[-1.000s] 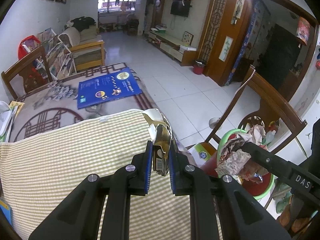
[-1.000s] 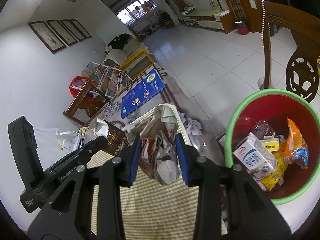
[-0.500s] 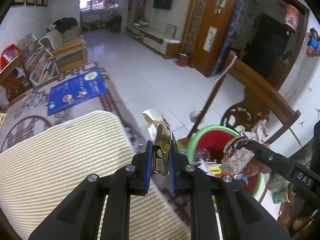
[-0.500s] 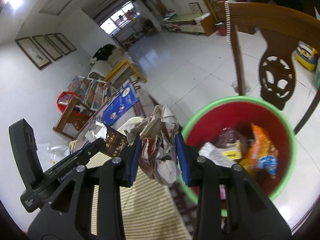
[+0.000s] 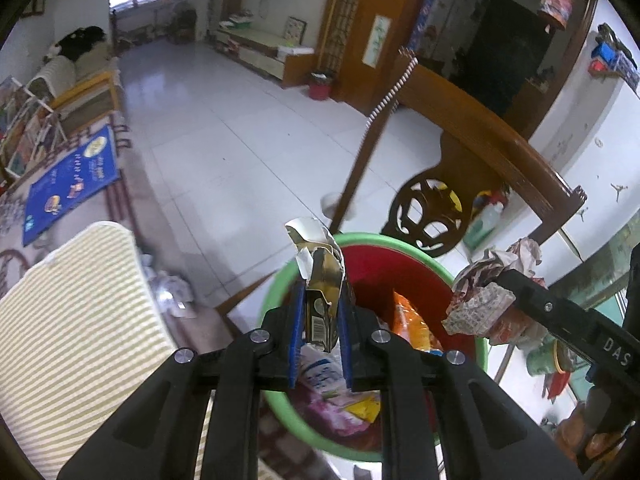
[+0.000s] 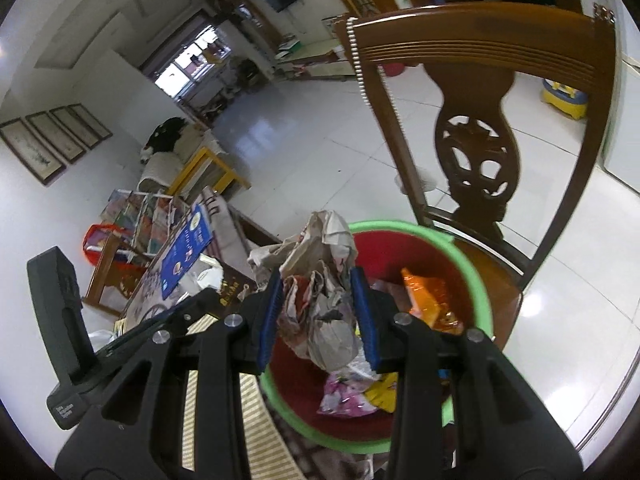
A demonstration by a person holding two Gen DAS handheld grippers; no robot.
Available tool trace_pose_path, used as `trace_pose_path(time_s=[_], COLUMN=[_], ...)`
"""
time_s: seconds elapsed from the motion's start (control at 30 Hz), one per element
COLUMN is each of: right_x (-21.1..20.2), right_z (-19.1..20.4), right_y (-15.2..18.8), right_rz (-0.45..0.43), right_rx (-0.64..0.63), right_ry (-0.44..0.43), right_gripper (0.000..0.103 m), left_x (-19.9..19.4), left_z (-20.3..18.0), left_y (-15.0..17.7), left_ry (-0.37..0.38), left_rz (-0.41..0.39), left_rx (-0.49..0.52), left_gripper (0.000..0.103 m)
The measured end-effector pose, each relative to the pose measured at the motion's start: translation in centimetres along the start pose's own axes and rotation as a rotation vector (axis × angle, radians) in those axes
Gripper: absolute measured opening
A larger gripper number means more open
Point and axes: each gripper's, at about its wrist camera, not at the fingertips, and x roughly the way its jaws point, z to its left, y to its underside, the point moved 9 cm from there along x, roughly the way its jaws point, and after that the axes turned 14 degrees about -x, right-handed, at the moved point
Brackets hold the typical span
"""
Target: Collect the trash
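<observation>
Hanging over the red bin with green rim [image 5: 280, 280], a torn brown carton [image 5: 322, 300], pinched between the blue pads of the left gripper [image 5: 320, 320]; showing a barcode on its side and gold letters, too blurred for reading. Gripping a crumpled paper wad [image 6: 324, 304] in the right gripper [image 6: 320, 312], also above the bin [image 6: 476, 280]. Lying inside: an orange snack bag [image 6: 428, 300], a pink wrapper [image 6: 344, 396]. Showing "DAS" in white on the other gripper's body. Standing behind the bin, a wooden chair [image 6: 476, 128]; lying at left, a striped mat [image 5: 72, 320].
</observation>
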Motion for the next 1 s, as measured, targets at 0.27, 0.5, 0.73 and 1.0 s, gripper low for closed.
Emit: trace_pose_path(time_s=[0.27,0.5,0.73,1.0], right_x=[0.2,-1.5,-5.2,-7.5], right_z=[-1.8,3.0,15.3,31.4], right_y=[0.2,-0.7,-1.1,0.3], right_rz=[0.003,-0.072,-0.249,-0.372], right_rx=[0.049,-0.044,-0.206,-0.409], right_ry=[0.026,0.070,0.065,0.003], right_gripper=[0.055,0.069,0.098,0.098], left_x=[-0.1,-4.4,-13.5,-25.6], left_z=[-0.4,4.2,11.1,21.3], left_y=[-0.9,-2.8,-4.7,-5.6], left_ry=[-0.041,-0.080,-0.123,-0.186], left_rz=[-0.049,-0.157,-0.333,-0.514], left_rx=[0.020,-0.008,-0.005,-0.067], left_gripper=[0.074,0.086,0.095,0.095])
